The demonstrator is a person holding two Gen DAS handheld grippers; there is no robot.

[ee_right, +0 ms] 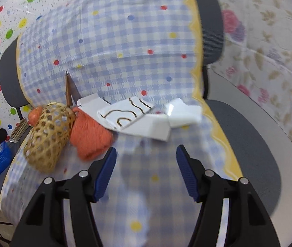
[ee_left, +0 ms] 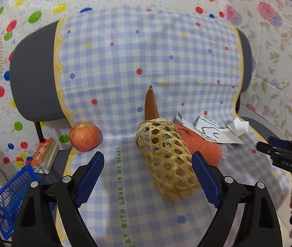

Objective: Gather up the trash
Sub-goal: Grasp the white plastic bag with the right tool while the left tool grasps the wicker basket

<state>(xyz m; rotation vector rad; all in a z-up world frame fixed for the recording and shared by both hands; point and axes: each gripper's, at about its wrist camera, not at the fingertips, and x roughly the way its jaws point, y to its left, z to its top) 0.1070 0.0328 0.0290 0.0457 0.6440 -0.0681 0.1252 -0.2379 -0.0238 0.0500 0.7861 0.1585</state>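
- We see both jaws standing wide and empty: left gripper (ee_left: 148,177) beside the fallen woven basket (ee_left: 164,158); right gripper (ee_right: 146,168) near the torn paper scraps (ee_right: 137,119).
- We judge this the approach; next, the right closes on a scrap.
- Scraps lie flat at the seat's far right; long axis runs left to right.

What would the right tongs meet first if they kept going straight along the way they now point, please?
Probably the white paper scraps lying on the checked cloth; the right tongs stand open with nothing between them, though depth is hard to judge.
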